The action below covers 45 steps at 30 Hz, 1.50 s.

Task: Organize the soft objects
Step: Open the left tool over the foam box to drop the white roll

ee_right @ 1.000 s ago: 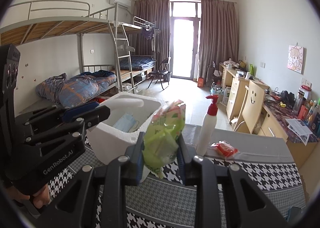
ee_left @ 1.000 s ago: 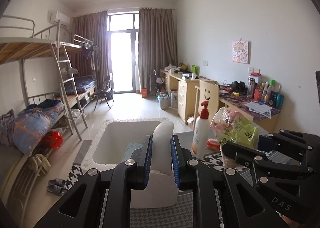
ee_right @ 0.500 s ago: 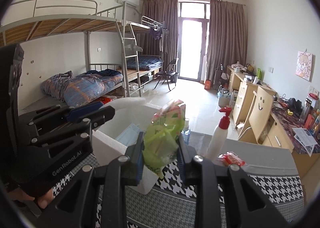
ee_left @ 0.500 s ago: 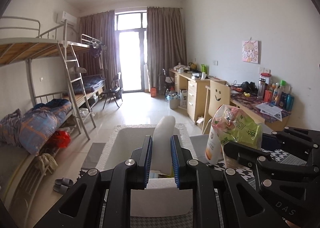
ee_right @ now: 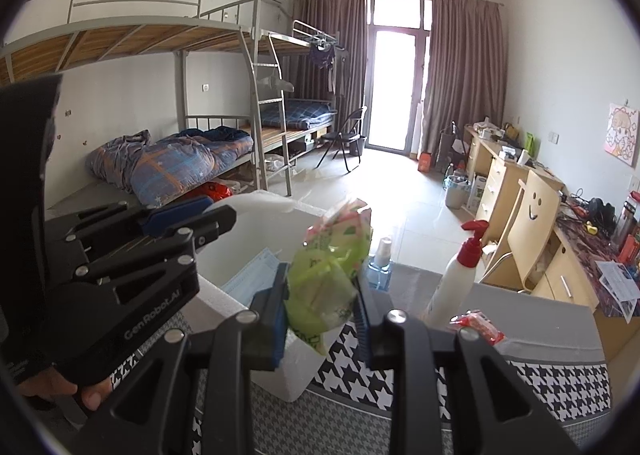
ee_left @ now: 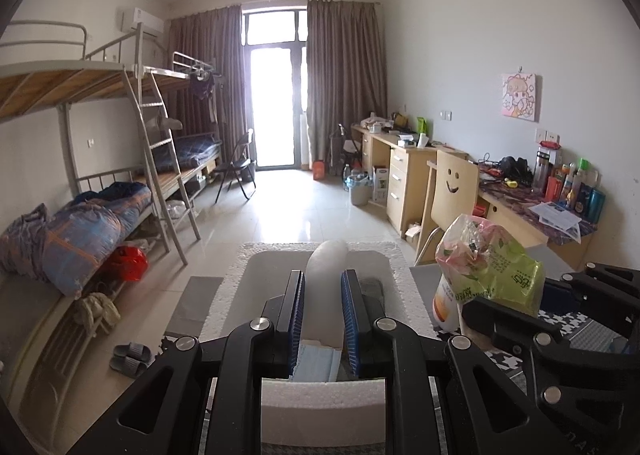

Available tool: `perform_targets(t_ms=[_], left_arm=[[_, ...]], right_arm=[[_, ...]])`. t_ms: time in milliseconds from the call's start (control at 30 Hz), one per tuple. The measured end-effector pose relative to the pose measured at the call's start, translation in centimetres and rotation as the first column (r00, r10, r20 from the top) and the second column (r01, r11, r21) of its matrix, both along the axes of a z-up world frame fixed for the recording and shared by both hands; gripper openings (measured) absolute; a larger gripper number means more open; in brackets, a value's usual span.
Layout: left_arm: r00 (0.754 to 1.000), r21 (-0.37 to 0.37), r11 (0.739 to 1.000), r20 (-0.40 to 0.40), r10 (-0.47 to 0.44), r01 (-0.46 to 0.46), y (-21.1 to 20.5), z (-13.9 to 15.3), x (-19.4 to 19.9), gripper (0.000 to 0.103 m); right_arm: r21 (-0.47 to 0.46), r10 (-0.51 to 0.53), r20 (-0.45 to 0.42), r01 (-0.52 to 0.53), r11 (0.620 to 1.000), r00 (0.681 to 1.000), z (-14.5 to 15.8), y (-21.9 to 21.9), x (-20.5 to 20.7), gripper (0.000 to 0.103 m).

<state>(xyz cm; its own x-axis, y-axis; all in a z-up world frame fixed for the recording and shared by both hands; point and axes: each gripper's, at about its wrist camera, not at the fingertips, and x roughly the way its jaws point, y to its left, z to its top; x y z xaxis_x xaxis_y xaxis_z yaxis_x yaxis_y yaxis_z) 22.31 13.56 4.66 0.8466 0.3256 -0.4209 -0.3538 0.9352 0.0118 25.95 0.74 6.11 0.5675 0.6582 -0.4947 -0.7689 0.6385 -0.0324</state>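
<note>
Left wrist view: the left gripper (ee_left: 322, 315) tilts a bit downward, clamped on a white soft roll (ee_left: 325, 279) that sits right above the white foam box (ee_left: 320, 407). A blue face mask (ee_left: 316, 363) lies inside the box. The right gripper (ee_left: 516, 319) shows up off to the side.

Right wrist view: the right gripper (ee_right: 322, 315) squeezes a green-and-pink plastic packet (ee_right: 326, 275), held just beside the foam box (ee_right: 280, 371) over the houndstooth-covered bench (ee_right: 540, 387). A hand (ee_right: 60, 389) grips the left gripper (ee_right: 180, 223).

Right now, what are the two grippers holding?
Left gripper: white soft roll, pinched at its lower part. Right gripper: green plastic packet, pinched at its lower half.
</note>
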Motion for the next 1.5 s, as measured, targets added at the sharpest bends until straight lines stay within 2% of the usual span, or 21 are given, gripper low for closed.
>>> perform_targets(t_ms=[200, 467, 500, 567, 600, 633, 667, 700, 933, 1133, 1500], left_arm=[[0.999, -0.019, 1.000, -0.033, 0.012, -0.013, 0.9, -0.6, 1.4, 0.020], [0.996, -0.080, 0.997, -0.085, 0.010, -0.017, 2.6, -2.1, 3.0, 0.022], [0.996, -0.082, 0.996, -0.094, 0.012, -0.020, 2.8, -2.2, 3.3, 0.026], [0.994, -0.082, 0.996, -0.108, 0.026, -0.035, 3.1, -2.5, 3.5, 0.047], [0.992, -0.073, 0.995, -0.105, 0.064, -0.072, 3.4, -2.6, 3.4, 0.056], [0.992, -0.066, 0.994, -0.093, 0.082, -0.088, 3.6, -2.6, 3.2, 0.075], [0.992, -0.063, 0.994, -0.085, 0.088, -0.093, 3.6, -2.6, 3.0, 0.088], [0.993, -0.058, 0.994, -0.075, 0.094, -0.098, 3.6, -2.5, 2.7, 0.089], [0.994, -0.015, 0.995, -0.048, 0.101, -0.102, 3.4, -2.2, 1.4, 0.095], [0.992, -0.005, 0.992, -0.027, 0.124, -0.125, 3.4, -2.0, 0.2, 0.101], [0.981, -0.001, 0.982, -0.027, 0.191, -0.191, 4.8, -2.4, -2.1, 0.102]], right_arm=[[-0.007, 0.002, -0.002, -0.002, 1.000, 1.000, -0.1, 0.5, 0.2, 0.033], [-0.016, 0.002, -0.001, -0.002, 1.000, 1.000, -0.2, 1.1, 0.6, 0.033], [-0.017, 0.002, -0.003, -0.002, 1.000, 1.000, -0.3, 1.2, 0.7, 0.033], [-0.018, 0.002, -0.007, -0.002, 1.000, 1.000, -0.3, 1.3, 0.9, 0.033], [-0.022, 0.001, -0.005, -0.001, 1.000, 1.000, -0.3, 1.3, 0.9, 0.033], [-0.023, 0.000, -0.003, -0.001, 1.000, 1.000, -0.4, 1.4, 0.9, 0.033], [-0.026, 0.002, -0.001, -0.002, 1.000, 1.000, -0.4, 1.4, 1.0, 0.033], [-0.027, 0.001, 0.001, -0.001, 1.000, 1.000, -0.4, 1.5, 1.0, 0.033], [-0.029, -0.001, -0.008, 0.001, 1.000, 1.000, -0.5, 2.1, 1.6, 0.033], [-0.040, 0.017, -0.005, -0.017, 0.999, 1.000, -0.6, 2.9, 1.5, 0.033], [-0.034, 0.047, -0.020, -0.048, 0.998, 0.999, -0.6, 4.3, 1.5, 0.033]])
